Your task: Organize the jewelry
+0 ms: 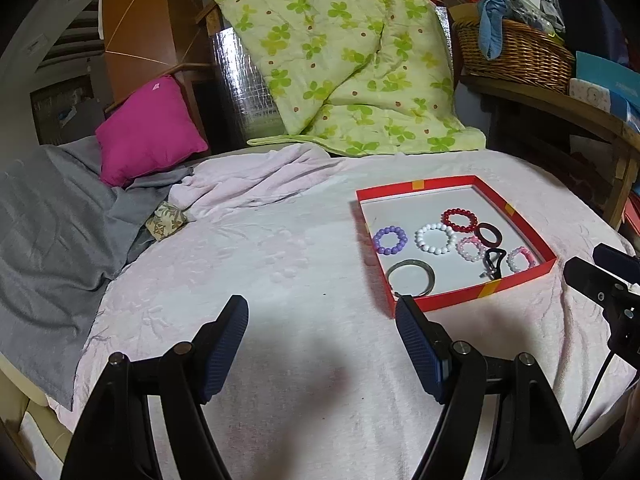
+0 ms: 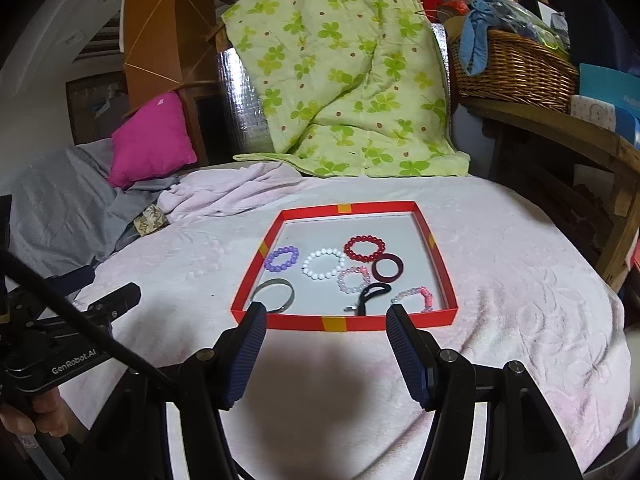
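A shallow red box (image 2: 344, 323) (image 1: 416, 185) lies on the pale pink blanket. It holds several pieces: a purple bead bracelet (image 2: 282, 259) (image 1: 390, 241), a white bead bracelet (image 2: 324, 263) (image 1: 435, 239), a red bead bracelet (image 2: 365, 248) (image 1: 459, 219), a dark ring (image 2: 387, 267), a grey bangle (image 2: 274, 295) (image 1: 411, 277), pink bead bracelets (image 2: 354, 279) and a black clip (image 2: 370, 298). My right gripper (image 2: 326, 312) is open and empty, just before the box's near wall. My left gripper (image 1: 322, 304) is open and empty, left of the box.
A green flowered quilt (image 2: 344, 80) hangs behind the bed. A magenta pillow (image 1: 150, 130) and a grey sheet (image 1: 52, 232) lie at the left. A wicker basket (image 2: 516, 68) stands on a wooden shelf at the right.
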Demonstrator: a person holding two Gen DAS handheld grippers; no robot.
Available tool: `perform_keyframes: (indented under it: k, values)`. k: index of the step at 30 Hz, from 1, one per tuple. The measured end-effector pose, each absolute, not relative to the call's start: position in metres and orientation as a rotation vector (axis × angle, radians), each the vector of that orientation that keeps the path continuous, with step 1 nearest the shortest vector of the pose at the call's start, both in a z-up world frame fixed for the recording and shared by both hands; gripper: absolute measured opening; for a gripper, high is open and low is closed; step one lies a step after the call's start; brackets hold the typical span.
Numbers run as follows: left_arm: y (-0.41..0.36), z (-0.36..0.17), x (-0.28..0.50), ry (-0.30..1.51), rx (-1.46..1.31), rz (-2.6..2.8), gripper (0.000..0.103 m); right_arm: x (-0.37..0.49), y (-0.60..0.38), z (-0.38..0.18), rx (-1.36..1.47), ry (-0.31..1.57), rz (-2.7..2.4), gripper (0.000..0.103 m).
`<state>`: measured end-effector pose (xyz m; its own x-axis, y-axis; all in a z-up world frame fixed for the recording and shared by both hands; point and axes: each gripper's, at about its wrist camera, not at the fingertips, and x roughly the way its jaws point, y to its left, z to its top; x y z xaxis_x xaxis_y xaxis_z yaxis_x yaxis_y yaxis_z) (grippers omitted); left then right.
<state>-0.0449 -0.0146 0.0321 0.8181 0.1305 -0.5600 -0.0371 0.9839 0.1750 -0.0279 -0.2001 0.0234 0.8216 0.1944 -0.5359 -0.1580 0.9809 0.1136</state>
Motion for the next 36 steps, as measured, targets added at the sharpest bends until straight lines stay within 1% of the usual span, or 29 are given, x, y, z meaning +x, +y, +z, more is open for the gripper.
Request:
perform_keyframes:
  k: [13,36]
  values:
    - [-0.010,0.033,-0.047,0.602,0.151,0.096,0.077,-0.030,-0.185,0.027,0.041,0.563,0.212,0.066]
    - [-0.016,0.035,-0.048,0.602,0.161,0.089,0.077,-0.034,-0.194,0.030,0.045,0.550,0.198,0.066]
